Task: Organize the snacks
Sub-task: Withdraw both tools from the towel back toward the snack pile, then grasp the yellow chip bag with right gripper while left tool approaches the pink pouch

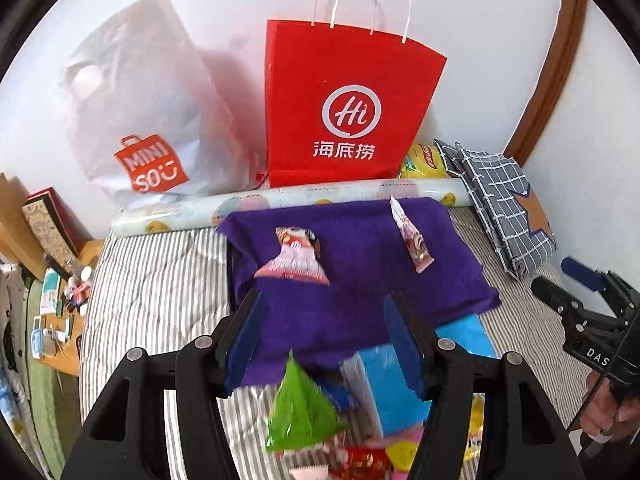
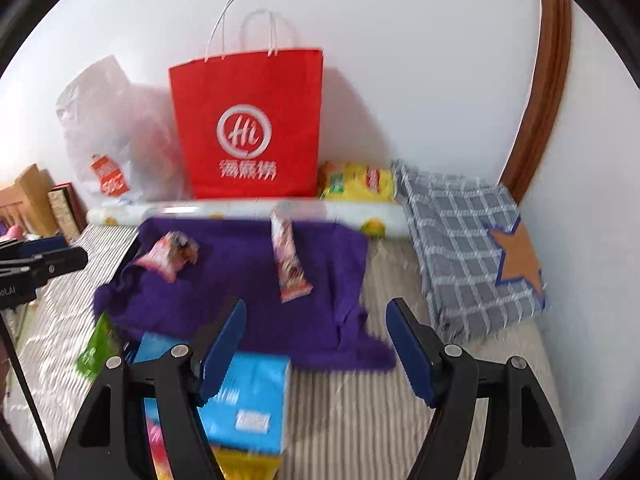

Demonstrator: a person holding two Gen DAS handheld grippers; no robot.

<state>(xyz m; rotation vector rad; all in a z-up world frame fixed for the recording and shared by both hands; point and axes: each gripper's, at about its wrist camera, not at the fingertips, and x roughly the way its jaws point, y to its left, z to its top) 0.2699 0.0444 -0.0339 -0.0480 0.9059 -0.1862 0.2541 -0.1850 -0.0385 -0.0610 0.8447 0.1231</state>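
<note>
Both our grippers' fingers (image 1: 244, 336) gape empty; the long pink snack stick (image 2: 289, 258) lies lengthwise ahead of our right fingers (image 2: 224, 344), nearer than the left.

Two pink snack packets (image 1: 294, 258) (image 1: 412, 236) lie apart on purple cloth (image 1: 360, 280) spread over striped bed (image 1: 160, 272). Behind cloth: patterned roll (image 1: 280, 200); behind roll, against wall: red paper bag (image 1: 344, 112), white plastic bag (image 1: 136, 120) at its left.

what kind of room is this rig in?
Most likely a bedroom: the snacks lie on a purple cloth spread over a striped bed cover, with a folded checked blanket against the wall and a cluttered bedside table.
</note>
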